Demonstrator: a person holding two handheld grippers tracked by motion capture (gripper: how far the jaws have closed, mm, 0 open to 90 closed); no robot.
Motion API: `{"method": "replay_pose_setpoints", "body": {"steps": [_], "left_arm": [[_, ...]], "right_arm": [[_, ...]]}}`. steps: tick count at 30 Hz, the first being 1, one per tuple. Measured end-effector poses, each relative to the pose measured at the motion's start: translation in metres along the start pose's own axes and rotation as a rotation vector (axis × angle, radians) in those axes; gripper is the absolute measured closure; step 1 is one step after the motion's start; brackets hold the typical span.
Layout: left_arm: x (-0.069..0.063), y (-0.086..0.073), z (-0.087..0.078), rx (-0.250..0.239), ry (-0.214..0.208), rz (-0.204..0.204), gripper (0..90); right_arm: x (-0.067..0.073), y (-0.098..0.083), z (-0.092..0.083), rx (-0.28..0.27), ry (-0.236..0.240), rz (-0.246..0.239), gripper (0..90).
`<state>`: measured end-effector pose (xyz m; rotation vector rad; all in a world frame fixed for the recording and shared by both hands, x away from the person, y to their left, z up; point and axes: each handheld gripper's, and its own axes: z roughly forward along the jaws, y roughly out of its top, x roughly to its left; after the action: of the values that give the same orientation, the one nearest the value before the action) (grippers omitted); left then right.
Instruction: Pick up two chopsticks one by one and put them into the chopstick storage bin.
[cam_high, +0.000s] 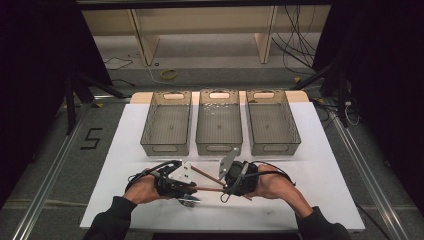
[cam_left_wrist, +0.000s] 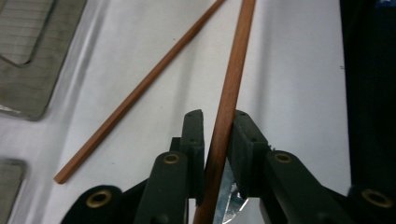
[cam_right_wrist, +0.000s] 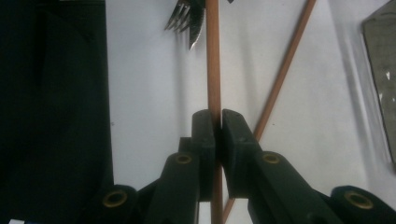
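High view: near the front edge of the white table (cam_high: 320, 165), we hold one chopstick (cam_high: 210, 189) between the left gripper (cam_high: 186, 186) and right gripper (cam_high: 227, 186); three bins (cam_high: 218, 125) at the back edge stand empty, so sorting seems hardly begun. Left gripper view: jaws narrow around the chopstick (cam_left_wrist: 224, 116), a small gap remaining; a second chopstick (cam_left_wrist: 135, 93) lies apart. Right gripper view: jaws clamped on the chopstick (cam_right_wrist: 213, 60); a fork (cam_right_wrist: 184, 21) lies beyond.
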<state>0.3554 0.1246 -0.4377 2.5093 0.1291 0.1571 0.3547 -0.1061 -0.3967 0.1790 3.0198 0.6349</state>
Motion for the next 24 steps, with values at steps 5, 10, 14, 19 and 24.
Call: {"method": "replay_pose_setpoints", "body": {"steps": [5,10,14,19,24], "left_arm": [[-0.005,0.004,0.002,-0.004,-0.027,0.024,82.4],[-0.006,0.005,-0.003,0.004,-0.033,0.023,82.5],[-0.001,0.004,-0.006,-0.011,0.006,-0.025,82.5],[0.008,-0.001,-0.009,-0.023,0.065,-0.116,82.5],[0.017,-0.005,-0.016,-0.052,0.15,-0.212,82.5]], "right_arm": [[-0.006,-0.003,-0.007,-0.018,-0.026,0.017,81.7],[-0.011,-0.006,-0.02,-0.064,-0.084,0.052,67.8],[-0.014,-0.012,-0.035,-0.145,-0.111,0.115,53.6],[-0.017,-0.018,-0.048,-0.245,-0.162,0.188,40.9],[-0.019,-0.025,-0.053,-0.331,-0.199,0.274,35.6]]}}
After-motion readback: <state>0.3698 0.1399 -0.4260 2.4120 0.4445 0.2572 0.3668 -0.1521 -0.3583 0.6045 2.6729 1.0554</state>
